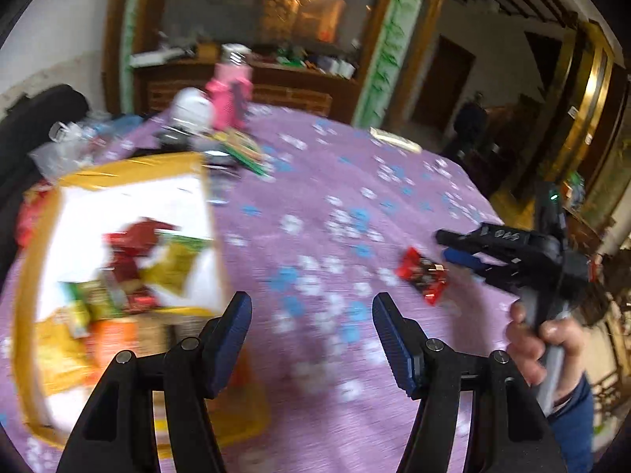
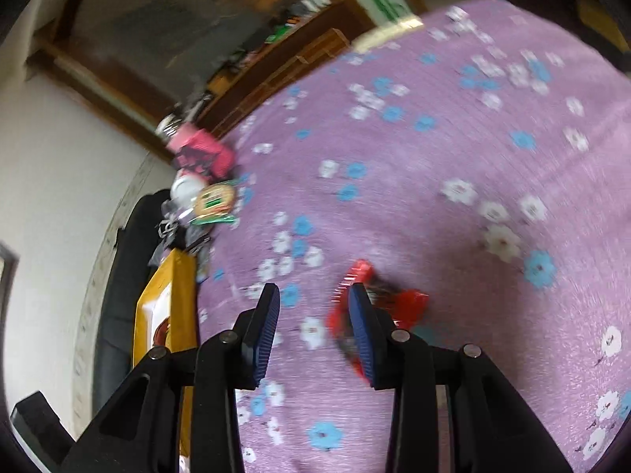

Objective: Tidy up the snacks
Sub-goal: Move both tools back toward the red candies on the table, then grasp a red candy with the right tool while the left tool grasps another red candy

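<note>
Red foil marked the one loose snack, a small packet (image 1: 424,278) lying flat on the purple flowered tablecloth (image 1: 315,197), well apart from the box on the left. In the right wrist view the packet (image 2: 394,303) lay just behind and right of the right gripper (image 2: 315,331), partly hidden by its right finger, not between the jaws; its long axis ran slantwise to them. Those jaws stood apart with nothing in them. The right gripper was clearly nearer; the left gripper (image 1: 311,335), also released and empty, hovered beside the yellow-edged box (image 1: 130,167). That box held a blurred heap of red, green, yellow and orange packets (image 1: 130,272). Closing on the packet probably called for a small shift right.
</note>
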